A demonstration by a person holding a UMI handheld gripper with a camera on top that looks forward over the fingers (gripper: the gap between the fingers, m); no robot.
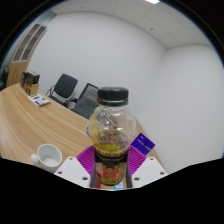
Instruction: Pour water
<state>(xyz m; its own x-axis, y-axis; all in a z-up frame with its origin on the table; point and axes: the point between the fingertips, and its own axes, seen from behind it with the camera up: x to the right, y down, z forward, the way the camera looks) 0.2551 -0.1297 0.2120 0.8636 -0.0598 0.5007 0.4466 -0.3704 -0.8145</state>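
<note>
A clear plastic bottle point(110, 135) with a black cap and a dark label stands upright between my fingers, close in front of the camera. It holds yellowish liquid. My gripper point(110, 170) is shut on the bottle's lower body, with the purple pads point(84, 158) pressed against both sides. A white cup point(47, 155) sits on the wooden table point(40, 120) just to the left of the fingers, lower than the bottle.
A blue box point(145, 146) lies to the right, behind the bottle. Black office chairs point(75, 95) stand at the table's far side. Papers point(40, 99) lie on the table further back, near a white wall.
</note>
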